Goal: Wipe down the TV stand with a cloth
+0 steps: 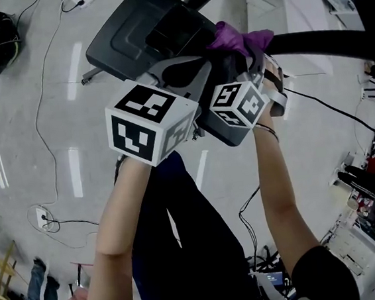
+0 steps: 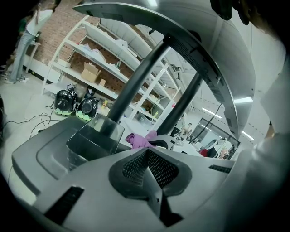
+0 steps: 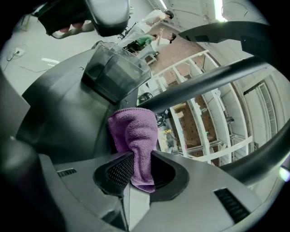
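Right gripper (image 3: 136,157): jaws are pinching the purple cloth (image 3: 133,131). The cloth's lower end is hanging down between the two jaw pads, and the bunched upper part is sticking out ahead of the jaw tips. Just ahead of these jaws the cloth is sitting at the dark grey base of the TV stand (image 3: 63,113), close to the boxy collar (image 3: 115,72) at the pole foot. I cannot tell whether it is pressing on the surface. A black pole (image 3: 204,84) is running across ahead of the jaws and to their right.

Left gripper (image 2: 147,152): jaws are pressed together, gripping nothing. The stand's base is spreading ahead of the jaws and to their left. Two dark poles (image 2: 136,81) are rising straight ahead of them. A bit of the cloth is showing just past the jaw tips, apart from them.

In the head view both grippers are being held side by side, marker cubes (image 1: 148,123) nearly touching, both pointing at the stand's base. The person's forearms (image 1: 116,233) are reaching up from the frame's bottom.

Far beyond the left jaws, white shelving (image 2: 113,68) is standing against a brick wall, with cables (image 1: 42,128) trailing over the floor.
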`<state>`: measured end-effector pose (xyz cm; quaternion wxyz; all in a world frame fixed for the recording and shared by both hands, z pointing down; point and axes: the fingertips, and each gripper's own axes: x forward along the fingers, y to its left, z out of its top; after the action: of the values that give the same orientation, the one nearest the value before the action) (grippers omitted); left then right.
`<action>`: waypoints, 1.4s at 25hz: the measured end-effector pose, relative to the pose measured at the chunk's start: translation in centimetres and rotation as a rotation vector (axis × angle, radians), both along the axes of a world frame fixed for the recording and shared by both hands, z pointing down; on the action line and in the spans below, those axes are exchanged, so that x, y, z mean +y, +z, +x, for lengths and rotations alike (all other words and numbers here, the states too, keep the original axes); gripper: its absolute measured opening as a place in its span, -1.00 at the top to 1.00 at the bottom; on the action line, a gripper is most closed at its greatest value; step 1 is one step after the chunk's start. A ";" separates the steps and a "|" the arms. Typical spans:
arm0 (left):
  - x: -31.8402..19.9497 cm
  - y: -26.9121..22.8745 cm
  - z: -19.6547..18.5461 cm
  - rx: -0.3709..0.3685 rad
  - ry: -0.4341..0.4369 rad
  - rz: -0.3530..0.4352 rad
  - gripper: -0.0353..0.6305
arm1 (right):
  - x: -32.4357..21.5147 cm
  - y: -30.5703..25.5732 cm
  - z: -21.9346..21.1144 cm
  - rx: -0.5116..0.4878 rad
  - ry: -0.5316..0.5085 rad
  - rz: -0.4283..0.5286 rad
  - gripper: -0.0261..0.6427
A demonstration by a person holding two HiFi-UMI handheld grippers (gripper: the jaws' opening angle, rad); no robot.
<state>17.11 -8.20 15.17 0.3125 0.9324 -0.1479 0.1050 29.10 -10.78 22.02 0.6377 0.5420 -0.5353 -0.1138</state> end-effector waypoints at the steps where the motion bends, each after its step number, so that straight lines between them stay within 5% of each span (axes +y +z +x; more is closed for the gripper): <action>1: 0.0 0.0 0.0 0.000 -0.001 -0.002 0.87 | 0.2 -0.2 -0.2 -0.005 -0.001 0.007 0.61; 16: 1.4 -2.6 1.8 0.001 0.047 0.023 0.87 | 5.1 -12.7 -0.4 0.059 0.008 0.188 0.61; 31: 2.0 -5.7 4.9 0.037 0.101 0.069 0.87 | 7.4 -25.3 4.9 0.253 0.113 0.462 0.61; 35: 2.5 -5.4 5.4 0.036 0.105 0.062 0.87 | 7.7 -25.1 6.3 0.269 0.134 0.467 0.61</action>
<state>22.49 -5.70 9.81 0.2802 0.9498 -0.0963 0.1002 35.42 -3.07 -3.11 0.5668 0.6886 -0.3682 -0.2626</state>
